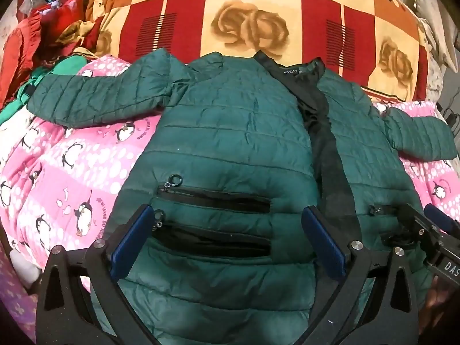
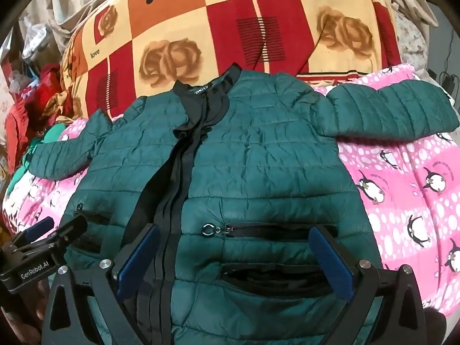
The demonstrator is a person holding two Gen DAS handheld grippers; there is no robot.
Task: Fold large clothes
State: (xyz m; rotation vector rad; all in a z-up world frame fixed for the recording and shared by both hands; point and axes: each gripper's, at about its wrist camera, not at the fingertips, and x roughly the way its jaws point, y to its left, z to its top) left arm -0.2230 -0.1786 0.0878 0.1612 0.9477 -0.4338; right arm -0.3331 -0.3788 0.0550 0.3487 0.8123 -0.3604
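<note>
Left wrist: jacket [image 1: 230, 132] under gaping left claw [image 1: 227, 238].

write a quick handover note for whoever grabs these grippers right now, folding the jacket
Left gripper: open, empty, over the jacket's left front pockets.
Right gripper: open, empty, over the right front pockets.
Jacket: spread face up on the pink blanket, front unzipped, both sleeves out to the sides.
Done: laid flat. Left: every fold; probably sleeves in first.

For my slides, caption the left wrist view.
Open left gripper above a green jacket spread on pink bedding.
</note>
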